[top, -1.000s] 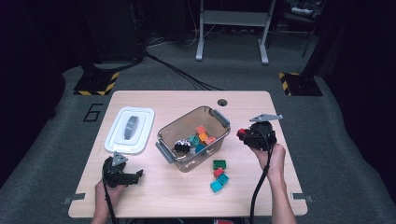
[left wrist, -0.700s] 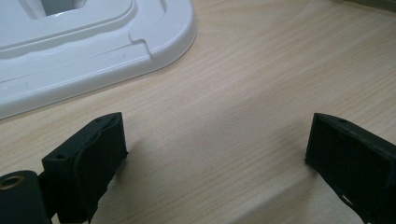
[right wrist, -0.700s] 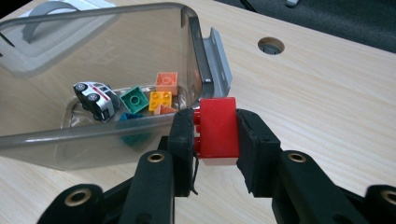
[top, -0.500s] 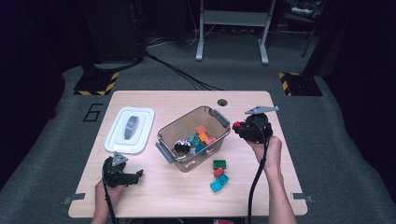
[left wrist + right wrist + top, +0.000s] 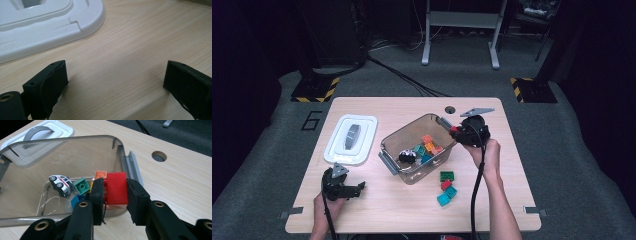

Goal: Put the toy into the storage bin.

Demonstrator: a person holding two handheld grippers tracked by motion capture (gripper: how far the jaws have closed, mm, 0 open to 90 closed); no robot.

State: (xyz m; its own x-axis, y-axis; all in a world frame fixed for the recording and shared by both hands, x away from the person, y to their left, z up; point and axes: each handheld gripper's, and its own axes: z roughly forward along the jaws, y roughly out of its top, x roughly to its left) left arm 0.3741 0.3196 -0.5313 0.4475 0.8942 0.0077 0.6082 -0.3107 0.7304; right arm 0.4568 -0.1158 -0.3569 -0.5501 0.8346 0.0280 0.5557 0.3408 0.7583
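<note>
A red brick (image 5: 116,188) is pinched between the jaws of my right gripper (image 5: 115,190), which is shut on it just above the near right rim of a clear plastic bin (image 5: 75,138). In the high view this gripper (image 5: 458,131) hovers at the bin's (image 5: 388,146) right end. Inside the bin lie a toy car (image 5: 60,184), a green brick (image 5: 82,186), an orange brick (image 5: 100,174) and a blue brick (image 5: 75,200). My left gripper (image 5: 348,188) rests on the table near its front left, open with nothing between its jaws (image 5: 116,75).
A white lid (image 5: 351,138) with a grey handle lies left of the bin, close to my left gripper (image 5: 50,22). Loose green (image 5: 447,176), red (image 5: 445,184) and teal (image 5: 447,196) bricks sit in front of the bin. A round hole (image 5: 450,109) marks the table's far side.
My right gripper has carried the red brick left and away from the person, from beside the bin to over its right rim. The left gripper has stayed put.
</note>
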